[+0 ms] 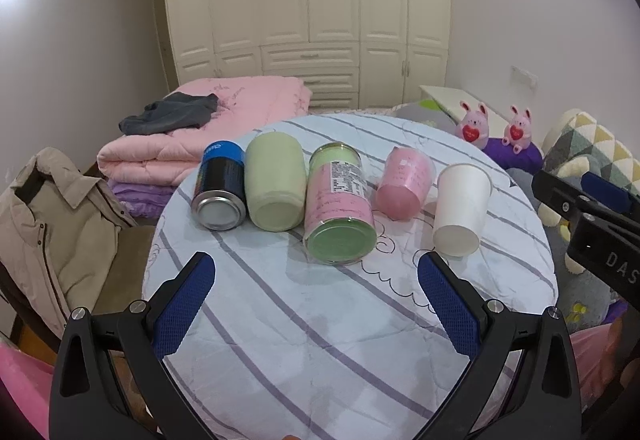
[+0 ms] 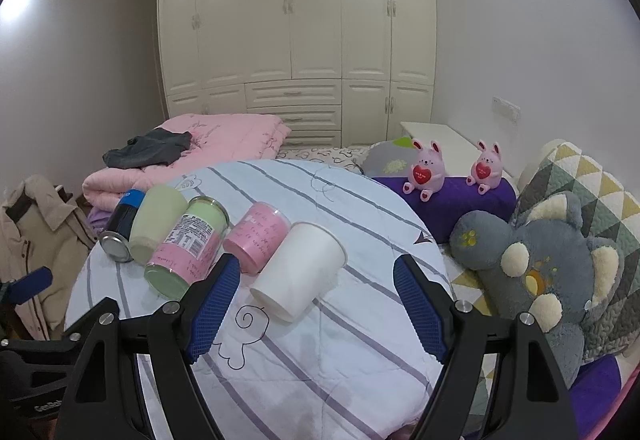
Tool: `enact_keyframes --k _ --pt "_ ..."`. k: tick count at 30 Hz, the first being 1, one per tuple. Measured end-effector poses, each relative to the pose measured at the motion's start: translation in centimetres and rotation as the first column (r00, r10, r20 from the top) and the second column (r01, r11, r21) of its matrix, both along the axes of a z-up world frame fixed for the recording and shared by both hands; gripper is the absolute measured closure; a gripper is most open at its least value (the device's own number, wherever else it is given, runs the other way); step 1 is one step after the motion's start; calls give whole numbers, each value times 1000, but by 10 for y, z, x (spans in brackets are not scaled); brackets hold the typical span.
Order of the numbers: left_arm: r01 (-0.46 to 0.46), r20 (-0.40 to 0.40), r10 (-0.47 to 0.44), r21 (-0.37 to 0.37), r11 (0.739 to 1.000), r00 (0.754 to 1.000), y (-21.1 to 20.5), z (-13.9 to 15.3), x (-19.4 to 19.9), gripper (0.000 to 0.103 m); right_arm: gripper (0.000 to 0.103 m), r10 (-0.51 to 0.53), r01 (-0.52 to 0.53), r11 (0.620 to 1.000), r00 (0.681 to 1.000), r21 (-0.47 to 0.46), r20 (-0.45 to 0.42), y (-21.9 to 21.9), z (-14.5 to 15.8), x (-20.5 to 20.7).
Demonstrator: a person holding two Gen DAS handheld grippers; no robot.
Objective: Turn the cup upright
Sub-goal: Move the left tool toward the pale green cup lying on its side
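Note:
Several containers lie on their sides in a row on a round table (image 1: 320,320) with a striped cloth. From left: a blue-black can (image 1: 220,185), a pale green cup (image 1: 274,181), a green-pink glass jar (image 1: 340,203), a pink cup (image 1: 404,183) and a white paper cup (image 1: 462,209), bases toward me. The white cup (image 2: 300,272) lies just ahead of my right gripper (image 2: 316,304), which is open and empty. My left gripper (image 1: 316,304) is open and empty, in front of the jar. The right gripper also shows at the left wrist view's right edge (image 1: 592,215).
A chair with a beige coat (image 1: 52,224) stands left of the table. Folded pink quilts (image 1: 208,131) lie behind. Two pink bunny toys (image 2: 428,167) on a purple cushion and a grey plush toy (image 2: 552,264) sit to the right. A cream wardrobe (image 2: 296,39) fills the back wall.

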State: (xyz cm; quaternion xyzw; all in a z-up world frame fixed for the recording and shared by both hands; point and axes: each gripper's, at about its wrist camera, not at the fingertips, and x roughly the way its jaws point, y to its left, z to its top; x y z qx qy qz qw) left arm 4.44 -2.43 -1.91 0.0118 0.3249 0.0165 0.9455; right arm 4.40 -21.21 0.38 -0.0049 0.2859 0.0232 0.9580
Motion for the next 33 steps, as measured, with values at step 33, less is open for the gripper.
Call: enact_keyframes --k 33 --pt "4 -178 -2 8 1000 984 -24 -39 86 1 22 41 -22 993 987 117 -157 -32 -8 51"
